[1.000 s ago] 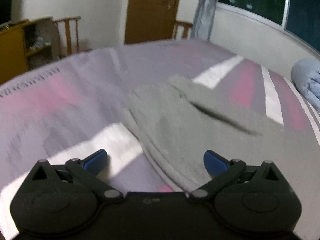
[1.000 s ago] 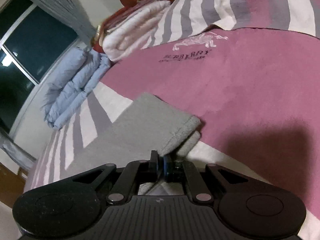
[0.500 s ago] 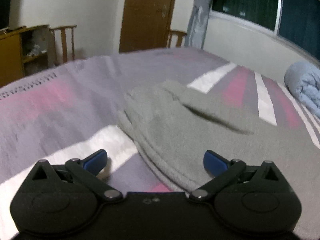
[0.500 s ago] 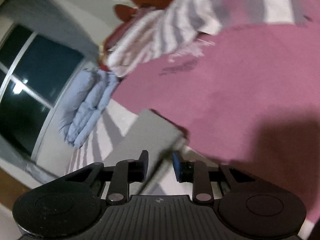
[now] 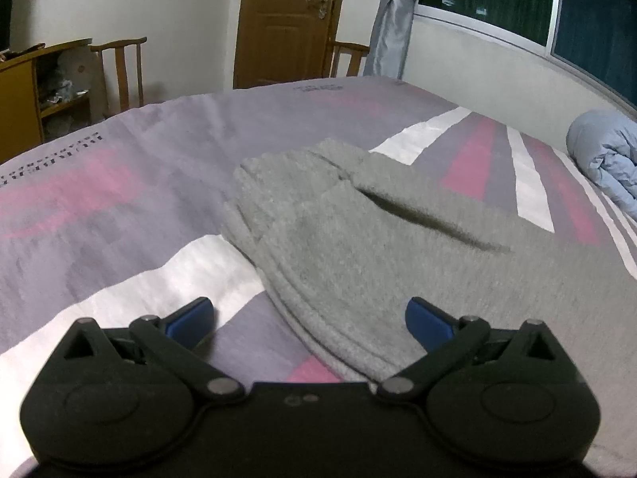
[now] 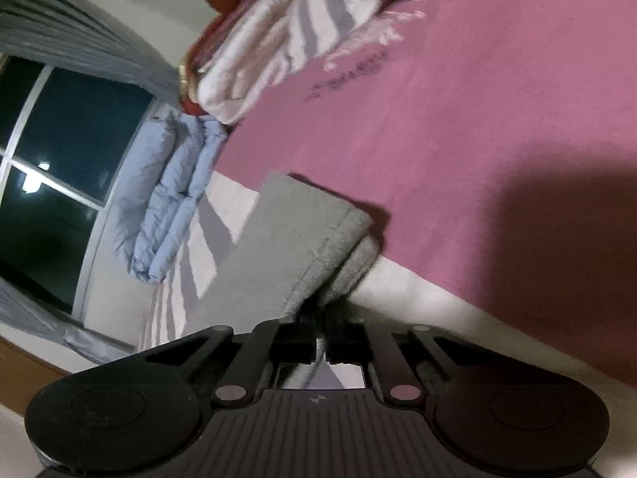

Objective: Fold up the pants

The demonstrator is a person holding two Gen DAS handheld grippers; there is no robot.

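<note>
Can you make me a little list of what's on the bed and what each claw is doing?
pants: grey pants, partly folded, lying on the bed
bed cover: striped bedspread in pink, white and grey
left claw: left claw open, hovering by the pants' edge, holding nothing
right claw: right claw shut on a corner of the pants
also on the bed: rolled light blue quilt by the window; striped white bedding piled at the far end
</note>
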